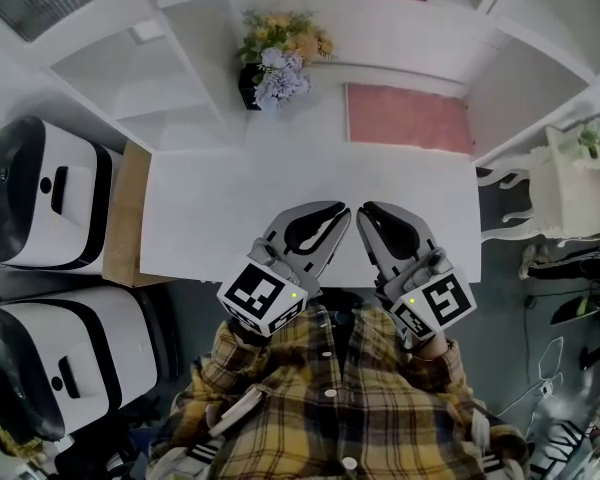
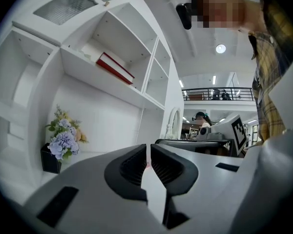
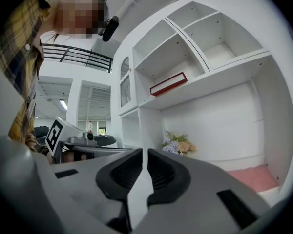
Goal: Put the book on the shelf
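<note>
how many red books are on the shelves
1. The red book lies flat in the open compartment above the desk. Some compartments show only partly, so more may be hidden.

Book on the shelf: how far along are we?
Done: the red book lies flat on the upper shelf. In hand: nothing; left tool and right tool are shut, empty, over the near edge of the white desk. Left: nothing visible.

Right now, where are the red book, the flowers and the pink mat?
red book (image 2: 115, 68), left gripper view, on its red long side.
flowers (image 1: 280, 53), head view, middle of the blooms.
pink mat (image 1: 408, 118), head view, centre of its surface.
</note>
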`<state>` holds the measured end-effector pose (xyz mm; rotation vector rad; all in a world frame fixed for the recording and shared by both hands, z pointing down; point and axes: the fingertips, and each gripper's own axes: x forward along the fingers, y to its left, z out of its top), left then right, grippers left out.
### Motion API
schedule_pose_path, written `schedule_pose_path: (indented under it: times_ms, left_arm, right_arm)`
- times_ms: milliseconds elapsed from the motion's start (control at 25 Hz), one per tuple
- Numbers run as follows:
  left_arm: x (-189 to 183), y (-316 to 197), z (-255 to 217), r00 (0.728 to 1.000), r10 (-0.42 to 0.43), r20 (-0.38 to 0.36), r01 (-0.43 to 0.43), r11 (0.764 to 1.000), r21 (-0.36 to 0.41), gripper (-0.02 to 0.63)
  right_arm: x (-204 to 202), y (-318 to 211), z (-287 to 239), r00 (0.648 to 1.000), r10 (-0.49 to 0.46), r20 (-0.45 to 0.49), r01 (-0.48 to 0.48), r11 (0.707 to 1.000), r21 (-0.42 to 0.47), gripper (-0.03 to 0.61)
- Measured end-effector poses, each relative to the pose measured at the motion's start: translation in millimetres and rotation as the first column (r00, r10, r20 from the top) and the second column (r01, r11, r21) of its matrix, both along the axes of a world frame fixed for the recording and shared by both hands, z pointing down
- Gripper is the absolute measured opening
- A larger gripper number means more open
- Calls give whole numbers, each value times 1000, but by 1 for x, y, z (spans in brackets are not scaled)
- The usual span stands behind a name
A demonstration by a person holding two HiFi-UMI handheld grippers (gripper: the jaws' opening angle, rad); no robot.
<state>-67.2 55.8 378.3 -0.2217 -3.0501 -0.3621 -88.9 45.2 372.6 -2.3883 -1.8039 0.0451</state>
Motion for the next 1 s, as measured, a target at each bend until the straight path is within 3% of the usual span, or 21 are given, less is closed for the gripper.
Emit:
schedule_pose_path:
  times_ms: [440,1000]
  left_arm:
    - [6,-3,28,998,-23,-51,25,999,37,20]
    - [7,6,19,998,-57,-22,57,998,13,20]
  right_arm:
    - [-1,-3,20,1000,-16,-25,17,999,35,17]
    - [4,0,19,996,-73,-47,75,997,30,17]
